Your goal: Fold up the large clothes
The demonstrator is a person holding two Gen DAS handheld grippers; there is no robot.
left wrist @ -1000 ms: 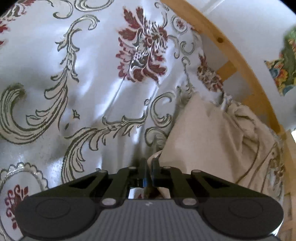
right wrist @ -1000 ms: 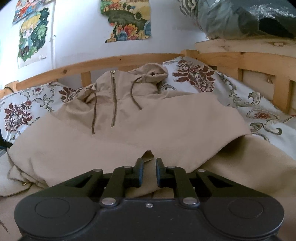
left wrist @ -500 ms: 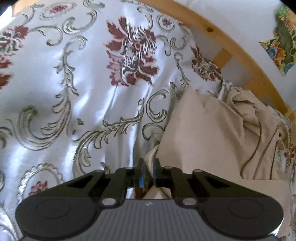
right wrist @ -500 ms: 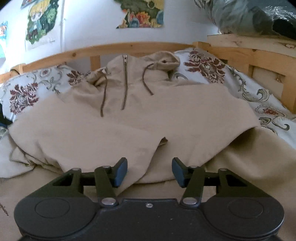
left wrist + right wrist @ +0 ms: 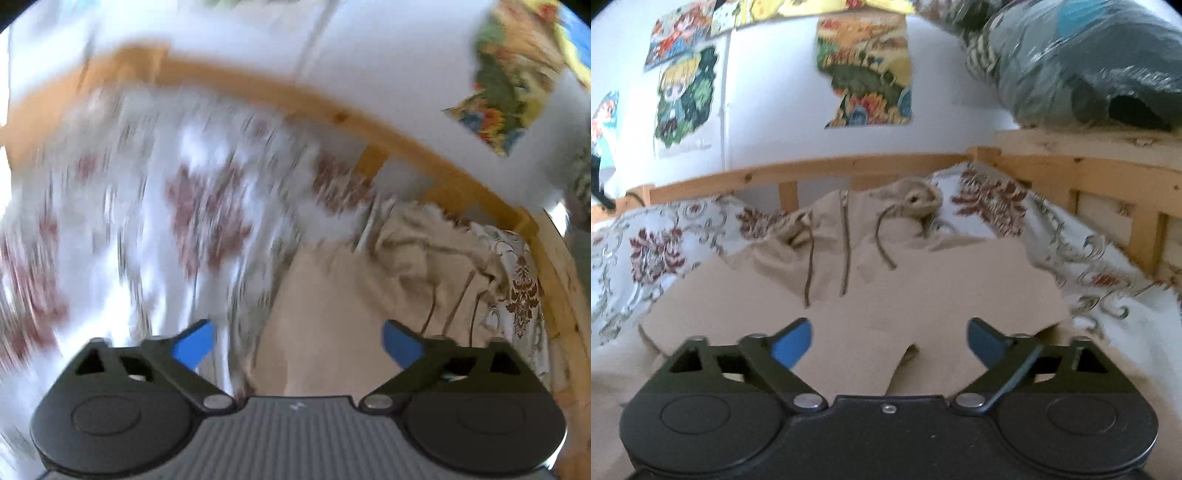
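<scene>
Daylight, soft and fairly bright in both views. Left wrist view: heavy motion smear across the sheet (image 5: 155, 229) toward the left edge, pattern reduced to streaks; white glare patches on the cloth; the rail (image 5: 406, 147) is softer but readable. Right wrist view: mild blur, the hoodie (image 5: 871, 288) legible, low contrast, faint shadows. Fisheye bends the rail; dark corners.

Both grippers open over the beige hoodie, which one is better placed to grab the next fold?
Probably right. The right gripper is open and faces the hoodie squarely, its folded edge just beyond the fingers. The left gripper, also open with nothing between its fingers, looks across the hoodie's side toward the floral bedspread, its view motion-blurred.
</scene>
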